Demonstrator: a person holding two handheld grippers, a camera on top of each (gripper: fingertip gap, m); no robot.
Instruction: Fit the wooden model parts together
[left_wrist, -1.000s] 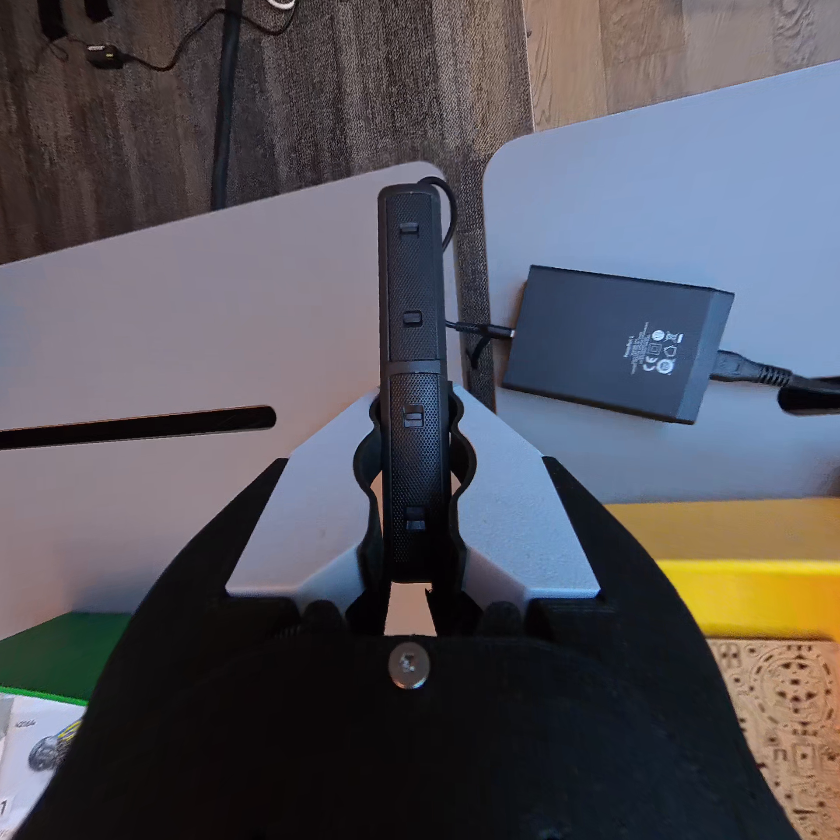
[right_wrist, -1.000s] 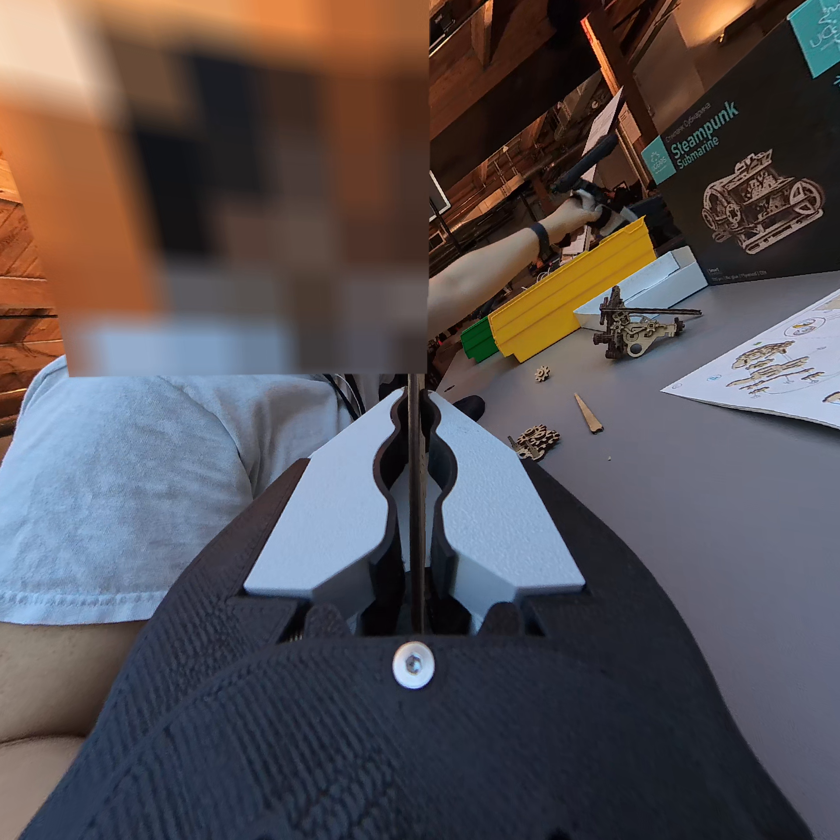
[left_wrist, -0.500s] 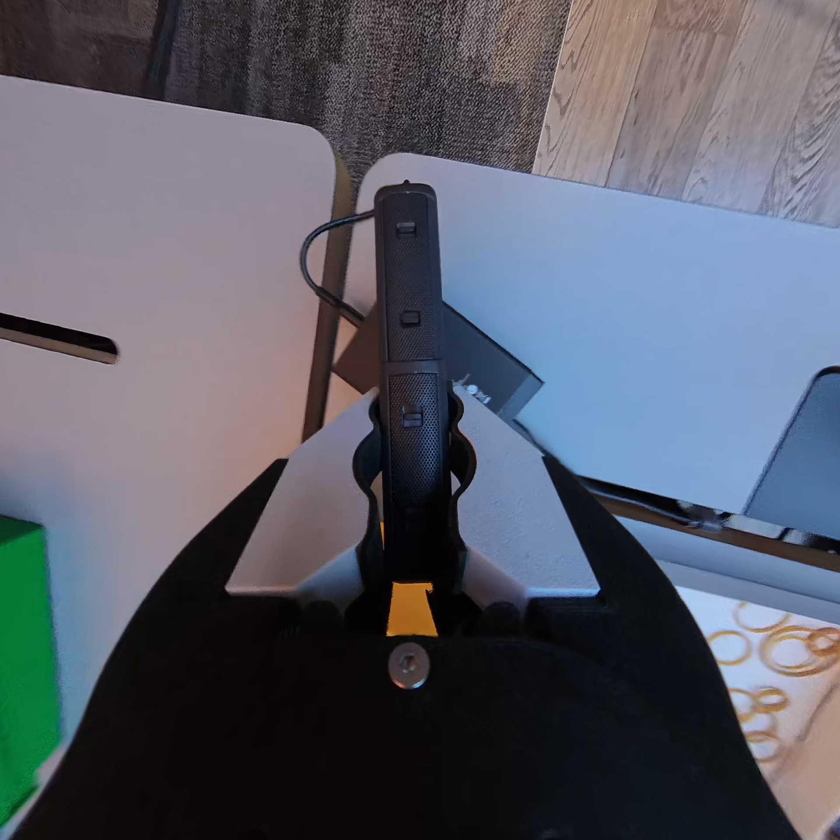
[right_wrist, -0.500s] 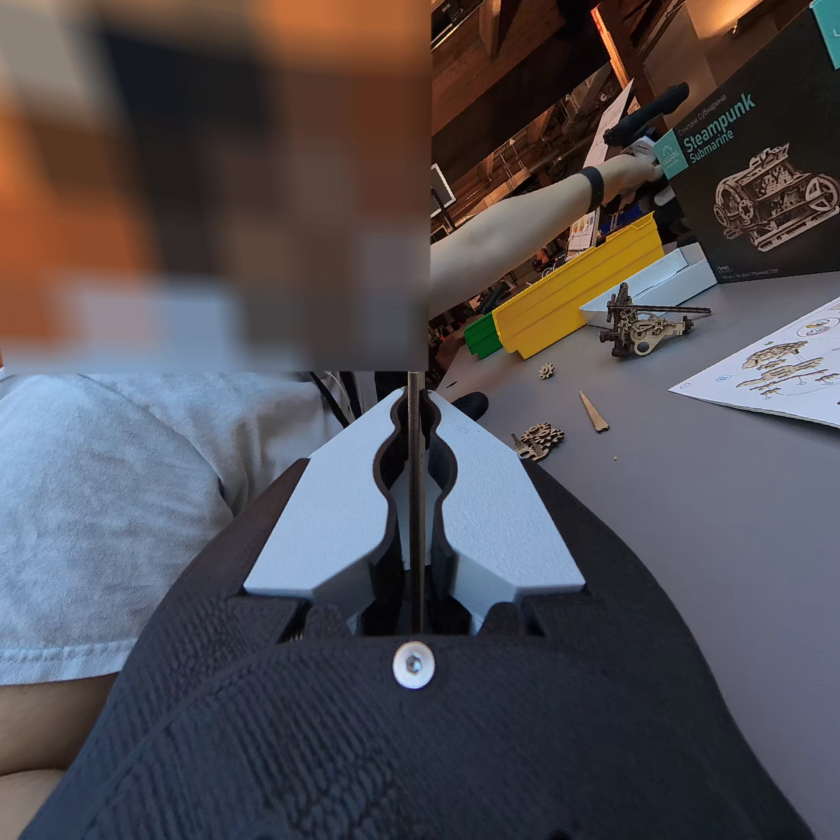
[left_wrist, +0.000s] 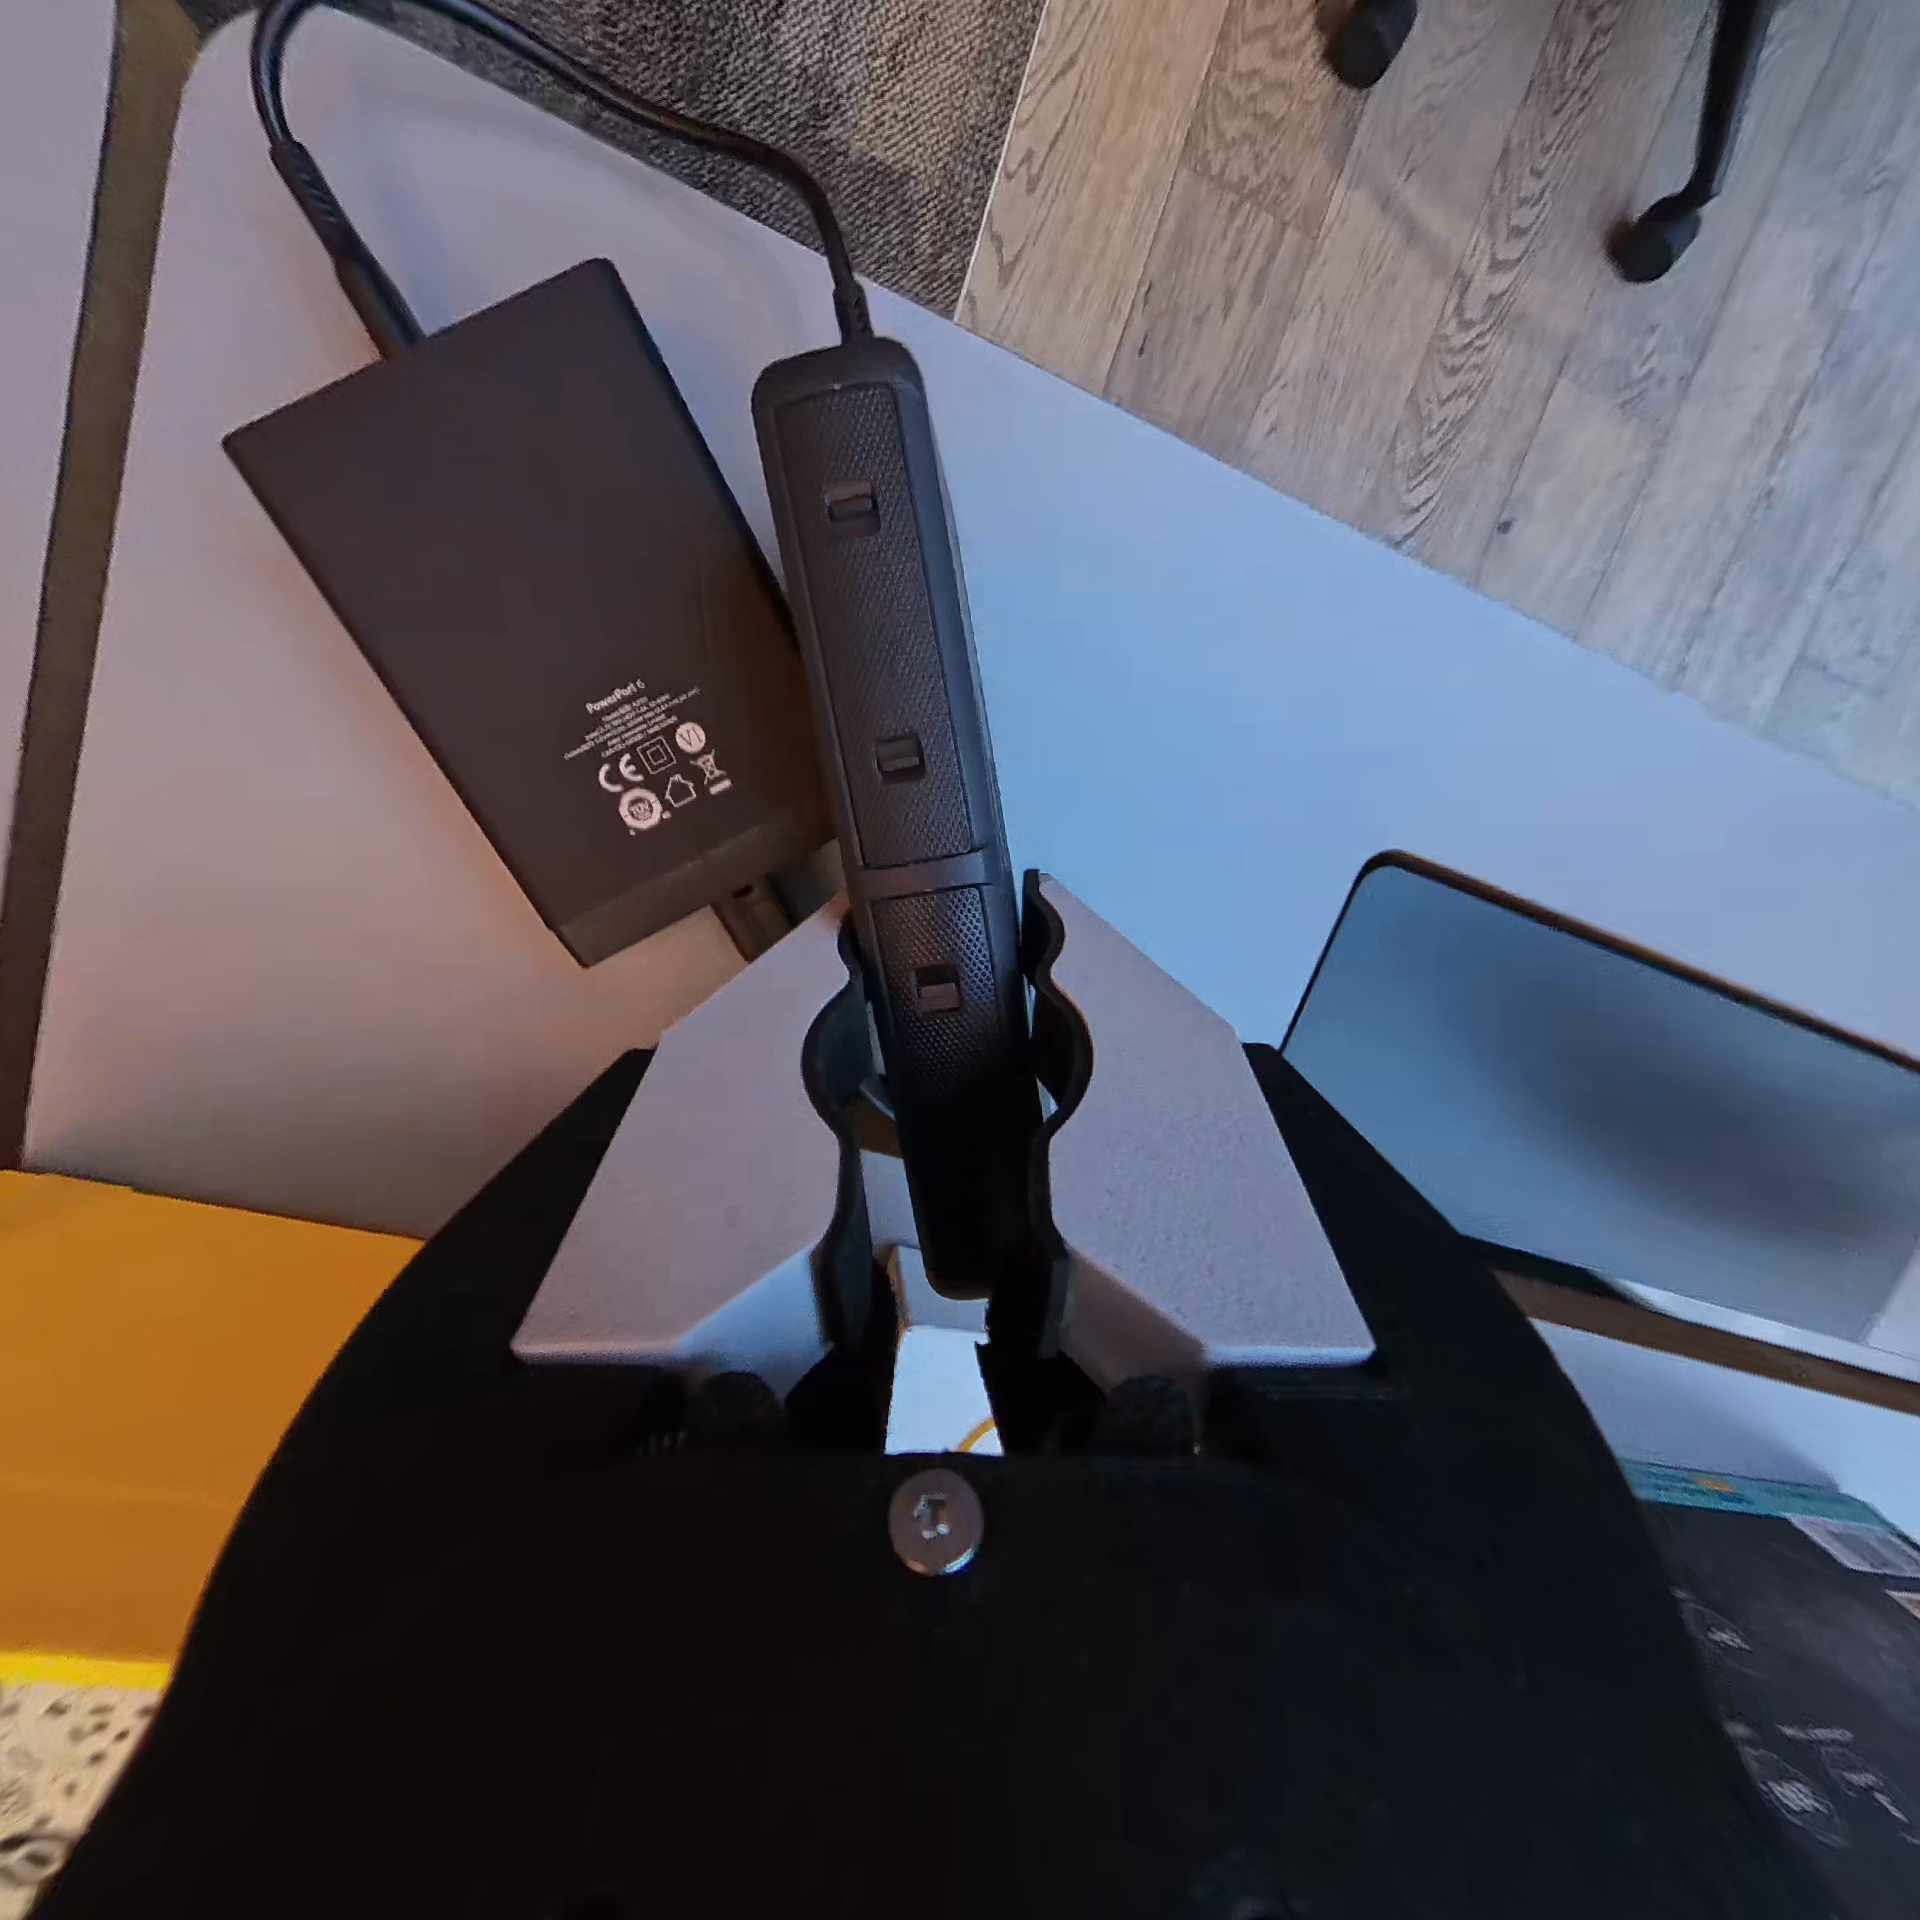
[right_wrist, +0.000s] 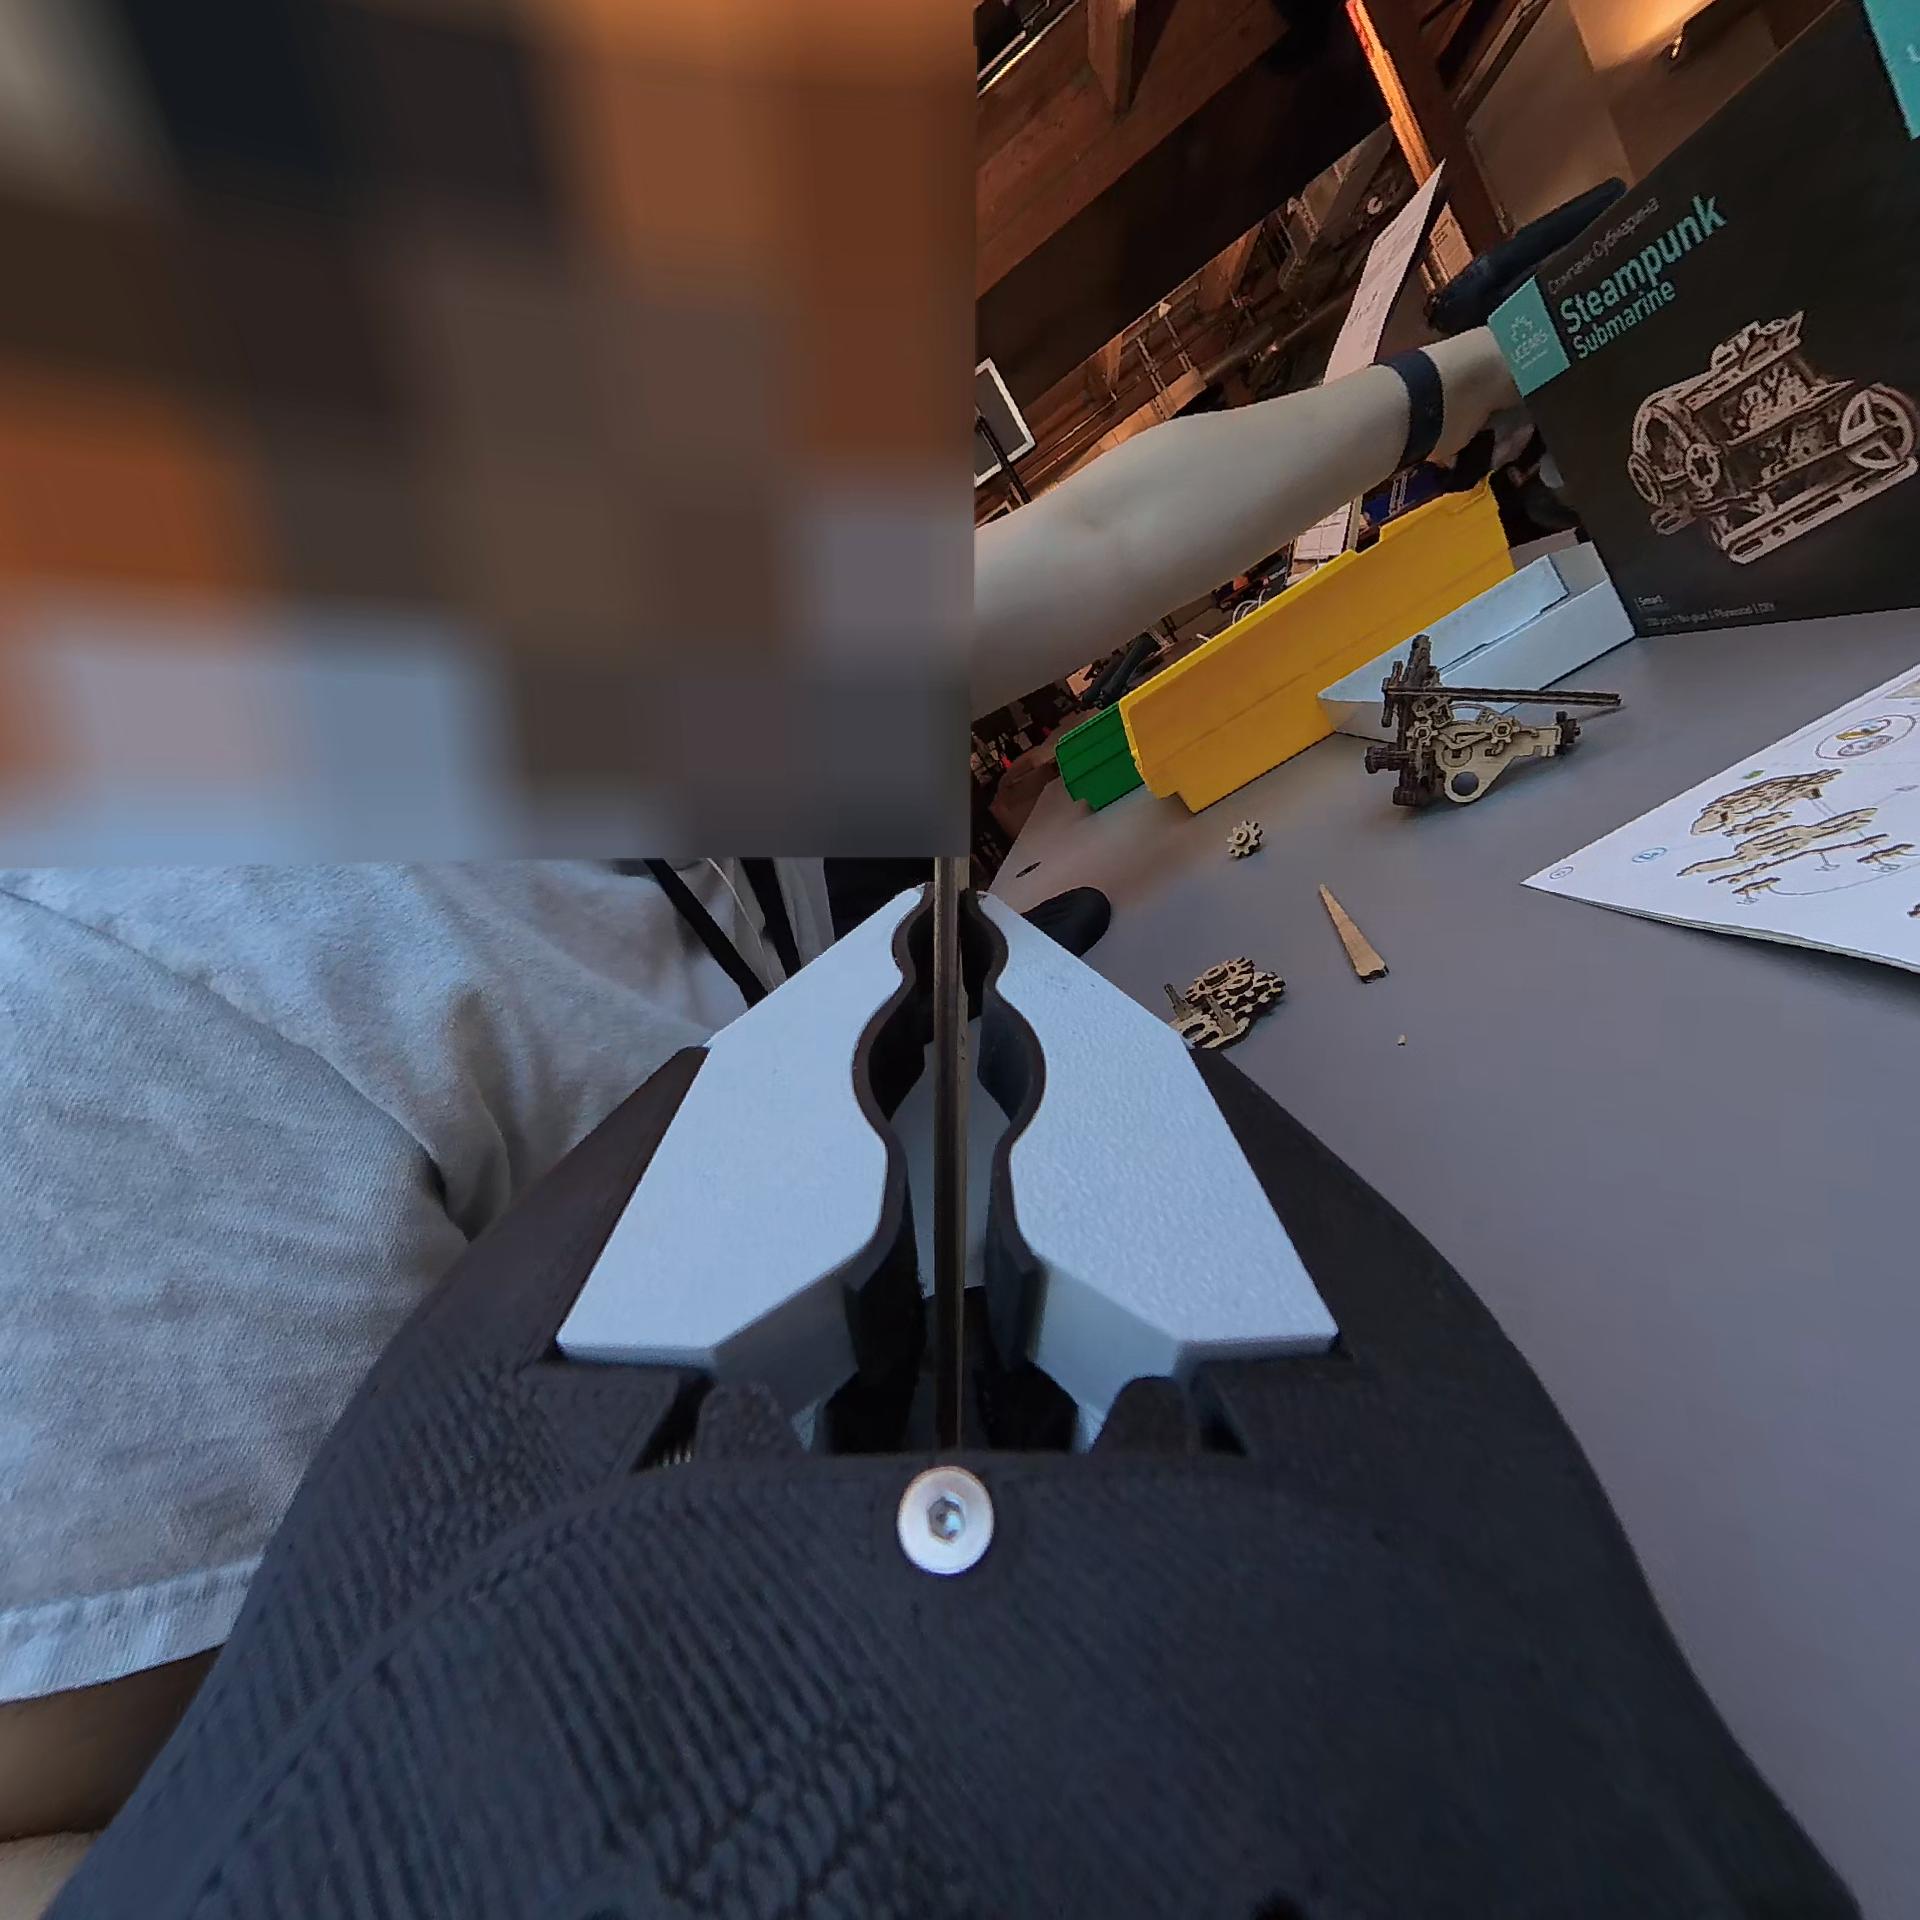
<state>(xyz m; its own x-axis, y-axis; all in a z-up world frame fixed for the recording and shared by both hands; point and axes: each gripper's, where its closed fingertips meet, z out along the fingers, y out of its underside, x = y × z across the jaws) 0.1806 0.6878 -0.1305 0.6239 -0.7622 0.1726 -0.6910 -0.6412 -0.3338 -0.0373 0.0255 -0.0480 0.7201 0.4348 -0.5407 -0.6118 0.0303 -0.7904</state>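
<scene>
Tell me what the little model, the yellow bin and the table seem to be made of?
The little model looks like thin, unpainted laser-cut wood: pale tan faces with dark, burnt-looking edges. The yellow bin seems to be moulded plastic, evenly coloured with a slight sheen. The table has a smooth matte grey top, probably laminate, though that is hard to confirm.

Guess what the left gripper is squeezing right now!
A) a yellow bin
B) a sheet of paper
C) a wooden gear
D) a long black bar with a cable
D: in the left wrist view, the left gripper is shut on the long black bar, whose cable runs off its far end.
</scene>
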